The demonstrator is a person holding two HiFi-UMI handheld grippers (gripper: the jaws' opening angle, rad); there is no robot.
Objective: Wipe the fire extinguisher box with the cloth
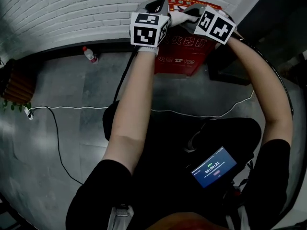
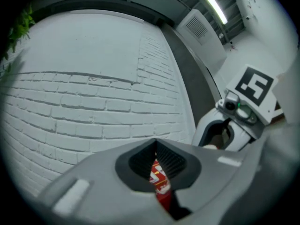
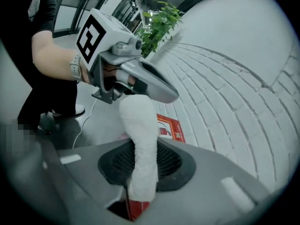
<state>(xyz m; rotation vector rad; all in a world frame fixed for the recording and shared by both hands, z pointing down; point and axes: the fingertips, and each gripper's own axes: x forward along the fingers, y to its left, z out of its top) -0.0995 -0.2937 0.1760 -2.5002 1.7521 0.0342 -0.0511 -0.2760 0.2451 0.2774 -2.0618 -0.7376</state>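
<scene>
The red fire extinguisher box (image 1: 180,51) stands on the floor against the white brick wall (image 1: 72,13). Both grippers hover close together above its top. My right gripper (image 1: 192,17) is shut on a white cloth (image 3: 140,135), which rises from its jaws (image 3: 140,172) up to the underside of the left gripper (image 3: 168,95). In the head view the cloth (image 1: 181,17) bridges the two grippers. My left gripper (image 2: 157,172) is shut; only a strip of the red box (image 2: 159,184) shows through its pads. Whether the cloth's far end touches it is unclear.
A small bottle with a red cap (image 1: 89,54) stands at the wall's foot, left of the box. A white cable (image 1: 96,108) and a black cable (image 1: 122,80) cross the grey floor. A dark object (image 1: 230,68) sits right of the box. A plant (image 3: 161,25) grows by the wall.
</scene>
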